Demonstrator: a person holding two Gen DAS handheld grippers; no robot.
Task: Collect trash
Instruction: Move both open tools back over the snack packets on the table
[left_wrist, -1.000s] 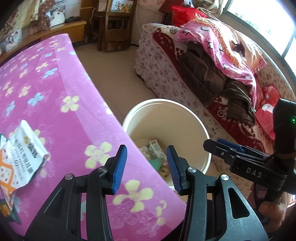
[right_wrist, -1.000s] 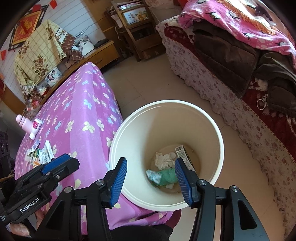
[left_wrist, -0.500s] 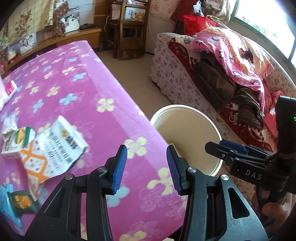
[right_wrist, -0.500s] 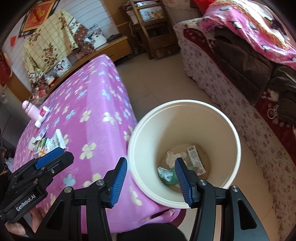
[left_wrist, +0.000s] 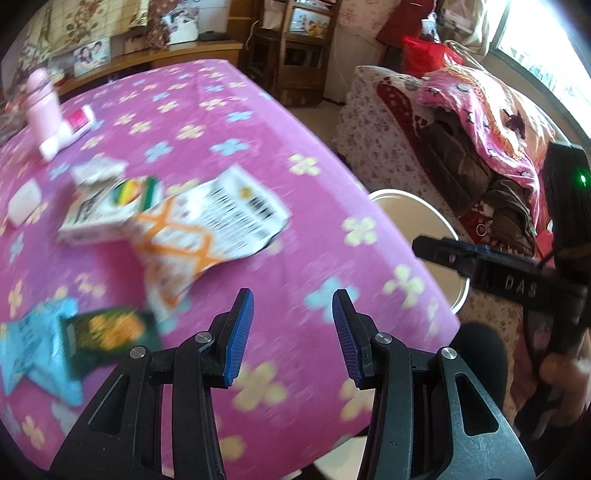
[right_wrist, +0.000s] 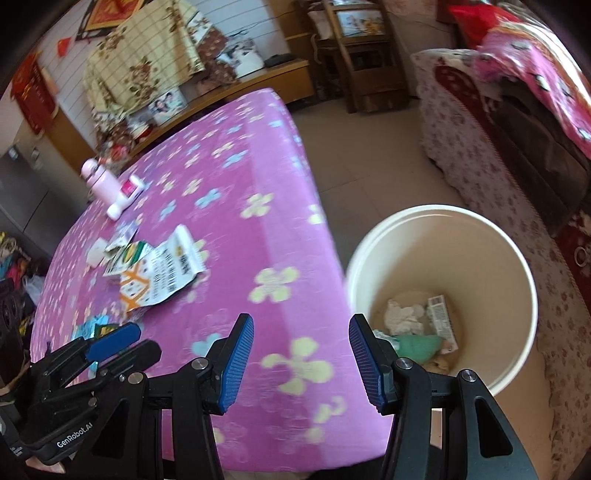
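The left tongs (left_wrist: 291, 332) hang over the near edge of the pink flowered surface (left_wrist: 236, 122), their blue pads apart with nothing between them. The right tongs (right_wrist: 301, 354) also stand apart and empty, above the surface's corner beside the bucket (right_wrist: 517, 258). Just beyond the left tongs lie a blue wrapper (left_wrist: 33, 347) and a dark green packet (left_wrist: 107, 332), touching each other. Farther in, a white and orange bag (left_wrist: 207, 229) overlaps a white carton (left_wrist: 110, 206); these are blurred. Past them a pink bottle (left_wrist: 42, 103) stands near a small tube (left_wrist: 68, 131). The cream bucket sits on the floor against the surface's side, with crumpled paper (right_wrist: 402, 315), a small box (right_wrist: 441, 321) and a green scrap (right_wrist: 421, 345) at its bottom. Behind is a sofa (right_wrist: 476, 122) piled with bedding
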